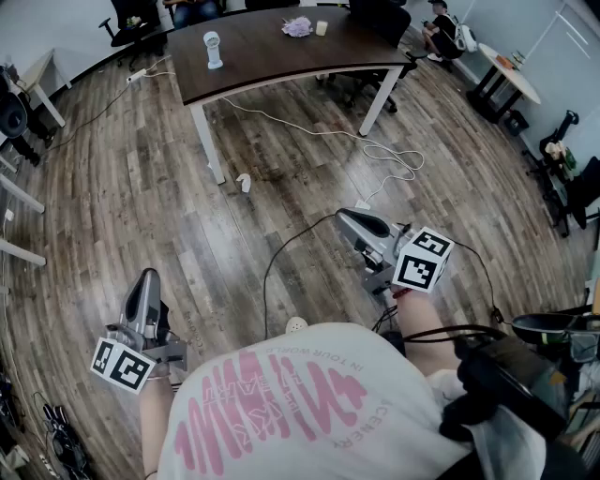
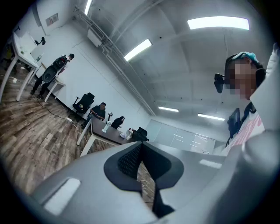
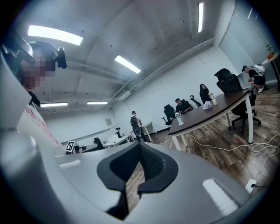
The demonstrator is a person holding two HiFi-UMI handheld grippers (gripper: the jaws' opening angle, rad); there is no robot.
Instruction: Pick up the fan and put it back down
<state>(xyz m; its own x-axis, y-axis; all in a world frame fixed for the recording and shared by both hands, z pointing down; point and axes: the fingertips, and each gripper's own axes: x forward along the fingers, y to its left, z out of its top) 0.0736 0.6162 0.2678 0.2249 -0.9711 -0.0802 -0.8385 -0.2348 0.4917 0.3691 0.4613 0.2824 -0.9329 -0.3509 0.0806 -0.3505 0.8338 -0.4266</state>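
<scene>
The left gripper (image 1: 143, 284) and the right gripper (image 1: 353, 221) ride level with their jaws closed and empty. What looks like the white desk fan (image 1: 214, 49) stands well apart on the table (image 1: 272, 52), so nothing is within reach to grip yet.

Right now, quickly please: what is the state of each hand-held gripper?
Left hand-held gripper: closed, holding nothing.
Right hand-held gripper: closed, holding nothing.

place: open office or lab room | ahead of the jaws: long dark-brown wooden bench on white legs (image 1: 272, 52), black swivel chairs (image 1: 128, 26) around it | floor: grey-brown wood planks (image 1: 141, 187), loose white cable (image 1: 375, 150) | overhead: strip ceiling lights (image 2: 218, 22) | far wall: glass partition (image 2: 183, 138)
</scene>
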